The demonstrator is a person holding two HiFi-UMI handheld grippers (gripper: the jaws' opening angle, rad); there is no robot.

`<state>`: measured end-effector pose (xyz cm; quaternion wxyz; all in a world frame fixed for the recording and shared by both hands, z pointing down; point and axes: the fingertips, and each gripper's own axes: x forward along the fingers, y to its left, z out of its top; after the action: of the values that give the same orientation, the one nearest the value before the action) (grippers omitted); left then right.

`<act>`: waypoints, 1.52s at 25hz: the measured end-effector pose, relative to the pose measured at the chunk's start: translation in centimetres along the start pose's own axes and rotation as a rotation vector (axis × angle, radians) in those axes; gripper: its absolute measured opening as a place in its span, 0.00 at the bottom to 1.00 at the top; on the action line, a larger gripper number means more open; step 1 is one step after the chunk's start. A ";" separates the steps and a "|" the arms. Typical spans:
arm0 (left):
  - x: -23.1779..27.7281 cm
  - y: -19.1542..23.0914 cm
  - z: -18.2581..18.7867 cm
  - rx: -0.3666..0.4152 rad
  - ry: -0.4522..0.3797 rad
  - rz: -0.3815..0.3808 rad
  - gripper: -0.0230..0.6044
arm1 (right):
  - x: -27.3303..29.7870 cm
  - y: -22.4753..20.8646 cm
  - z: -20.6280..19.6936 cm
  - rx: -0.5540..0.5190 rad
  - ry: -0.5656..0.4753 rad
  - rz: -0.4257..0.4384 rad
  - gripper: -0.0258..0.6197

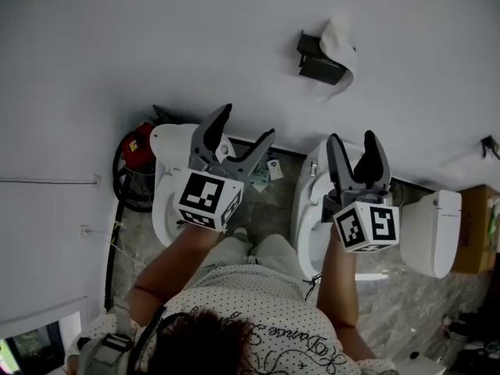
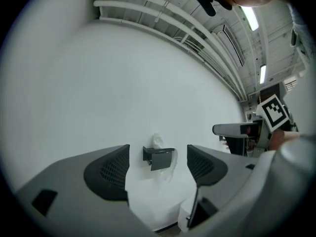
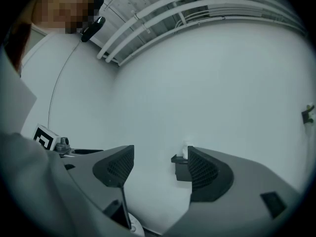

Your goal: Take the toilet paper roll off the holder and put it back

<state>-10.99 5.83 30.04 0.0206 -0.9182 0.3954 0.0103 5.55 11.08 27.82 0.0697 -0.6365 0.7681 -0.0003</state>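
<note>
Both grippers spread wide and empty: left gripper (image 1: 246, 123) and right gripper (image 1: 352, 139) touch nothing and point at the white wall (image 1: 156, 37). The toilet paper roll (image 1: 337, 36) sits on its holder (image 1: 319, 65) on that wall, well apart from both grippers. The dark cover hides most of it, so I can't read its axis, and a loose tail hangs past the cover. Count: two grippers, one roll, one holder.
</note>
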 end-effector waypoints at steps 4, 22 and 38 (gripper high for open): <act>2.5 1.3 -0.4 -0.010 0.005 0.000 0.59 | 2.3 -1.5 0.0 -0.011 0.002 -0.013 0.55; 17.7 3.9 -0.2 0.013 -0.014 0.130 0.59 | 15.6 -12.4 1.1 -0.013 -0.021 0.168 0.62; 24.9 7.0 -1.0 0.007 0.007 0.120 0.59 | 22.1 -15.5 -0.1 -0.027 0.005 0.183 0.69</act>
<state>1.04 -17.08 29.95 0.0219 -0.8927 0.4500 0.0067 16.75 -13.44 26.90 0.0590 -0.5645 0.8232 0.0148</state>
